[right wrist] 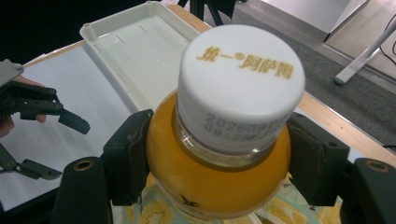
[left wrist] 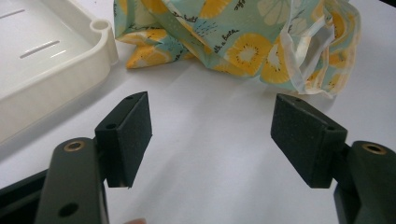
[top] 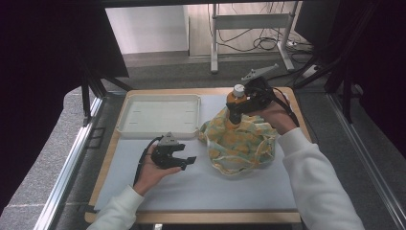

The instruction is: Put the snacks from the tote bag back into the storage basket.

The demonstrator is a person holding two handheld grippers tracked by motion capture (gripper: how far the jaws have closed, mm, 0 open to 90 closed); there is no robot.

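Bottle [right wrist: 219,154], orange with a white cap [right wrist: 240,79], sits clamped at the shoulder between the pads of my right gripper [right wrist: 219,161], held upright above the crumpled fruit-print bag [top: 239,141] at the right of the table. From the high view the bottle [top: 238,96] looks lifted just clear of the bag's mouth, though I cannot tell whether its base is fully out of the cloth. I judge the pulling-out nearly done; what is left is to carry it across and set it down, most likely in the white tray [top: 129,125] at the far left, which holds nothing yet. My left gripper [top: 184,159] waits low over the white mat [top: 201,187] just in front of the tray, jaws spread wide with nothing between them, pointed toward the bag [left wrist: 243,42]. It has no share in the hold now; it could pin the bag if the cloth drags.
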